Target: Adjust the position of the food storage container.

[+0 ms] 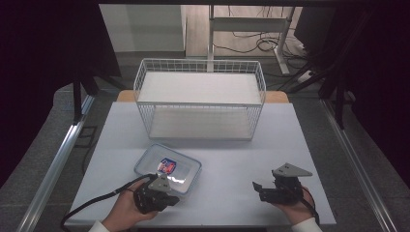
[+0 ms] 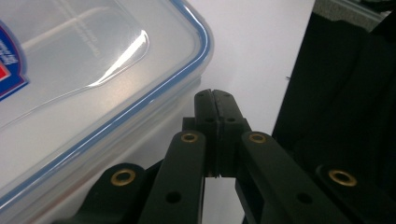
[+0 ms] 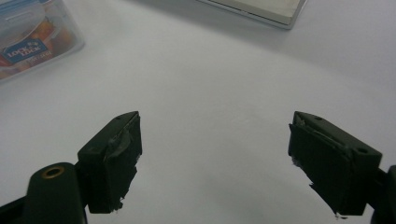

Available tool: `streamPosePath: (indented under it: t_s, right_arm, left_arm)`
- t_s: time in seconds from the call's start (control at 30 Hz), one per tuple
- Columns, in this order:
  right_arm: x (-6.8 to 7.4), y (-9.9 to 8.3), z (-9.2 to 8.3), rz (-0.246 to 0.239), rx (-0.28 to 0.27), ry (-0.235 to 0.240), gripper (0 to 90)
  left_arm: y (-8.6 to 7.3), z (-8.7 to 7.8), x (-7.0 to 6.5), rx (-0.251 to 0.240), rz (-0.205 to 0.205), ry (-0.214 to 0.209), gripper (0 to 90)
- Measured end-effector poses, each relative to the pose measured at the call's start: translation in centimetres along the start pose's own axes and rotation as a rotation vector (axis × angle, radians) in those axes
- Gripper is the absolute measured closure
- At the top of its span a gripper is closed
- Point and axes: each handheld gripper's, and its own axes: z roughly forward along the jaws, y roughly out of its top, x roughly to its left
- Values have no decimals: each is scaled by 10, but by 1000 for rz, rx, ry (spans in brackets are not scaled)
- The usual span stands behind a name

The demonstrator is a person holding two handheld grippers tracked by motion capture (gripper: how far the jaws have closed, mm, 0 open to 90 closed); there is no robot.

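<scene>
From above, a white wire basket (image 1: 200, 99) stands far across my white desk (image 1: 290, 145); the clear, blue-rimmed plastic container (image 1: 168, 166) lies just ahead of my left tool (image 1: 167, 197). Left gripper view — jaws pressed together, empty, beside its glossy lid. Right gripper view — my right tool (image 3: 215, 158) gapes wide, empty, over bare matte desk

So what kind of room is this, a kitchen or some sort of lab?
Most likely a lab or office test space, not a kitchen: a plain white table flanked by metal rails, loose cables on the floor behind, and a person holding black grippers rather than utensils.
</scene>
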Motion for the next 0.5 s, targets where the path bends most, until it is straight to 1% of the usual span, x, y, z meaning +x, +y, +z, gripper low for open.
streamPosePath:
  t_s: [0.07, 0.1, 0.2, 0.27, 0.3, 0.33, 0.4, 0.43, 0.5]
  right_arm:
    - [0, 0, 0, 0, 2, 1, 180]
    - [0, 0, 0, 0, 4, 3, 180]
    - [2, -1, 2, -5, 16, 6, 180]
    - [2, -1, 3, -10, 19, 7, 180]
    - [2, -1, 3, -10, 20, 8, 180]
    - [2, -1, 3, -10, 20, 8, 180]
    - [2, -1, 3, -9, 22, 9, 180]
    - [2, -1, 4, -9, 26, 10, 180]
    - [2, -1, 4, -11, 29, 9, 180]
  left_arm:
    - [1, 3, 1, -6, -10, -10, 900]
    - [2, 4, 1, -6, -4, -12, 899]
    - [3, 7, 0, -16, -21, -2, 900]
    - [4, 8, 1, -18, -17, 7, 900]
    - [6, 9, 3, -34, -29, 19, 900]
    - [6, 9, 3, -34, -29, 19, 900]
    - [8, 12, 5, -54, -45, 34, 900]
    - [11, 17, 7, -65, -65, 53, 900]
    - [13, 19, 8, -72, -72, 59, 900]
